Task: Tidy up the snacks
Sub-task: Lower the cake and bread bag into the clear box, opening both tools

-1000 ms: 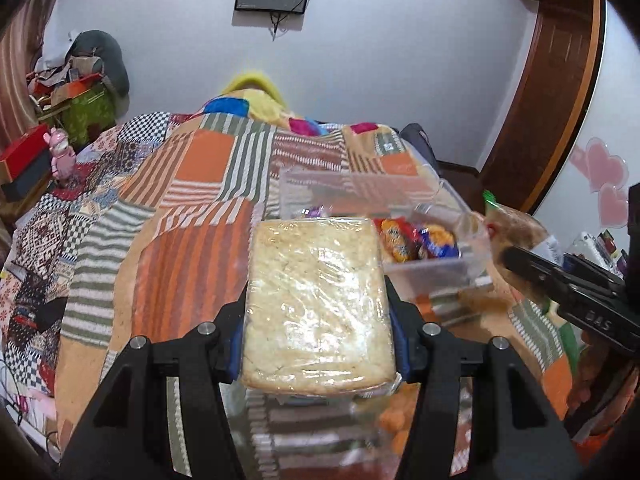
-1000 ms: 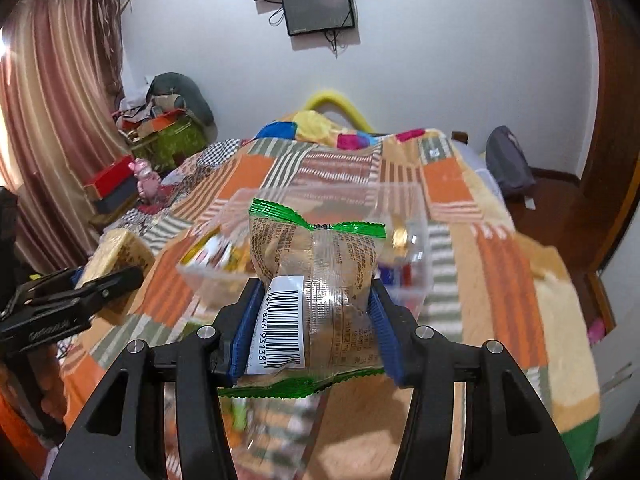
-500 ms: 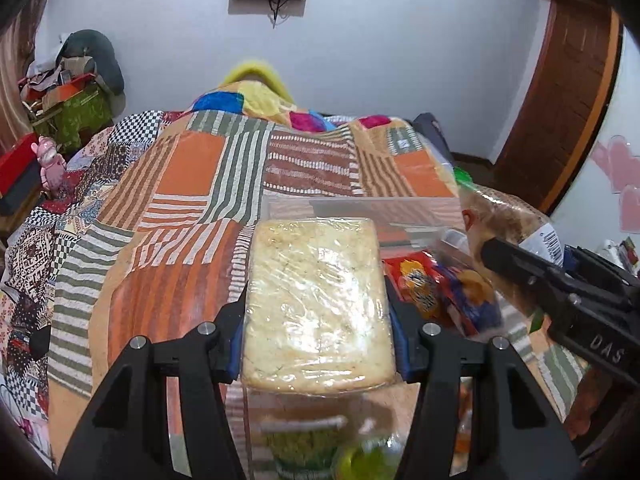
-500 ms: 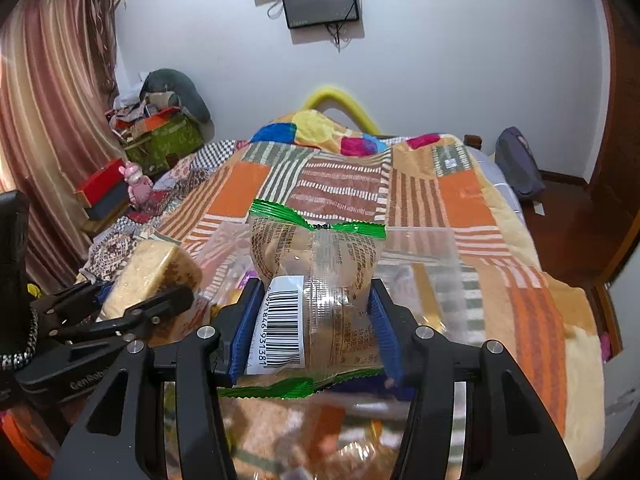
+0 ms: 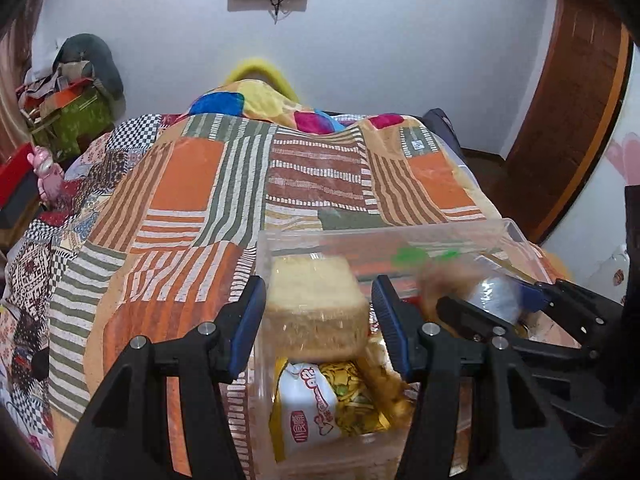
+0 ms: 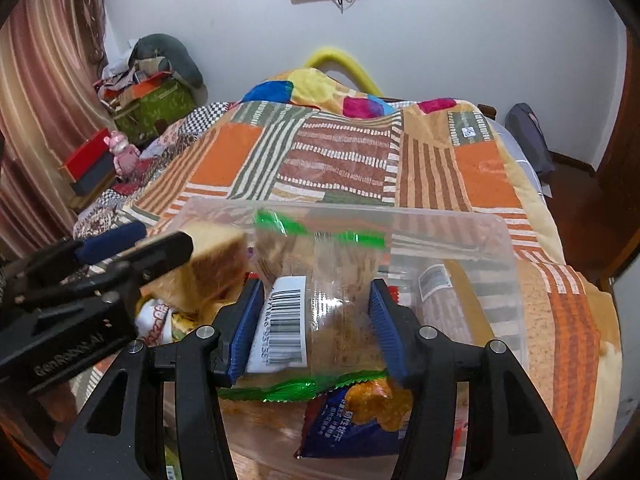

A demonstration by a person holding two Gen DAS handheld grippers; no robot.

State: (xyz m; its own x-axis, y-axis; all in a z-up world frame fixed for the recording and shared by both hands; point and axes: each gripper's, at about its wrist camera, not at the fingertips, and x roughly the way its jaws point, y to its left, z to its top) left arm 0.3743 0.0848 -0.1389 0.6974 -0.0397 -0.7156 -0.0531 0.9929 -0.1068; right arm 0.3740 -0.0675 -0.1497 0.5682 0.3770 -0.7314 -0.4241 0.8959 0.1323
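Observation:
A clear plastic bin (image 5: 400, 236) stands on the patchwork bed and holds several snack packs. My left gripper (image 5: 318, 308) has its jaws apart over the bin; the wrapped yellow cake slab (image 5: 316, 304) sits loose and blurred between them, tilted down. It also shows in the right wrist view (image 6: 212, 264). My right gripper (image 6: 316, 320) is over the same bin (image 6: 460, 220), with blue pads beside a clear green-edged bread pack (image 6: 320, 300) with a barcode label; a small gap shows on the left. Both packs look blurred.
Snack packs lie in the bin: a white and yellow one (image 5: 316, 408) and a blue one (image 6: 352, 420). The patchwork quilt (image 5: 192, 184) covers the bed. Boxes and clutter (image 6: 152, 100) stand at the far left. A wooden door (image 5: 568, 112) is at right.
Both grippers have moved forward over the bin. The left jaws have opened and the cake slab has tipped down out of the grip. The right jaws have widened around the bread pack.

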